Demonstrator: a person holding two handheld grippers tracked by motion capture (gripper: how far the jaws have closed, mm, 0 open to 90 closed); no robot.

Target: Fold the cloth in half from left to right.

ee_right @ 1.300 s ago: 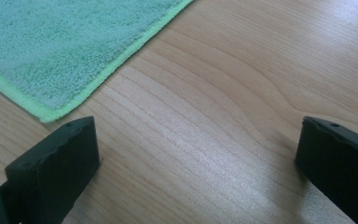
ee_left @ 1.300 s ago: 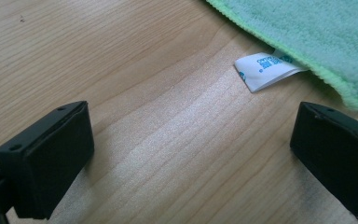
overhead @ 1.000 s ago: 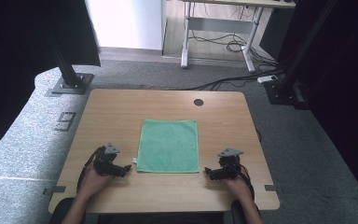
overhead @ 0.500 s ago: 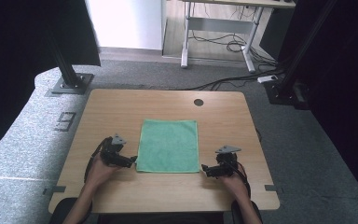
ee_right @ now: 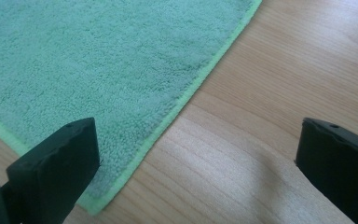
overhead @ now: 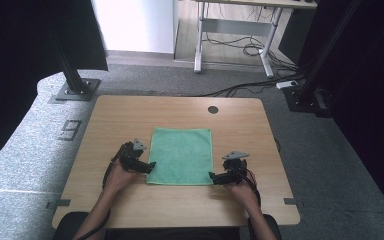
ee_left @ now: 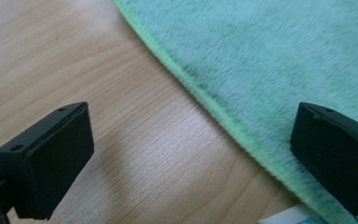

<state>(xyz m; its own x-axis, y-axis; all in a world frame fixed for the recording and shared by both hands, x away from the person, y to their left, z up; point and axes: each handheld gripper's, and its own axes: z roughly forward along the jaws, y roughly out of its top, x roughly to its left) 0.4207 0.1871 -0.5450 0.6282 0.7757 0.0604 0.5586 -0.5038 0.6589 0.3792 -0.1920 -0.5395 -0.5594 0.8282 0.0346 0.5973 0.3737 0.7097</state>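
A green towel (overhead: 181,155) lies flat in the middle of the wooden table (overhead: 130,115). My left gripper (overhead: 149,167) is at the towel's near left corner, open, its jaws straddling the towel's hemmed edge (ee_left: 205,102). A white label (ee_left: 284,217) peeks out at that corner. My right gripper (overhead: 214,178) is at the near right corner, open too, with the towel's corner (ee_right: 93,203) between its jaws and bare wood under the right jaw. Nothing is gripped by either one.
A round cable hole (overhead: 213,109) sits in the table's far side. Black frame posts (overhead: 70,75) stand on the grey floor at left and right. A white desk frame with cables (overhead: 240,35) stands beyond.
Both grippers have moved inward and slightly forward, from beside the towel to its two near corners. The towel has not moved.
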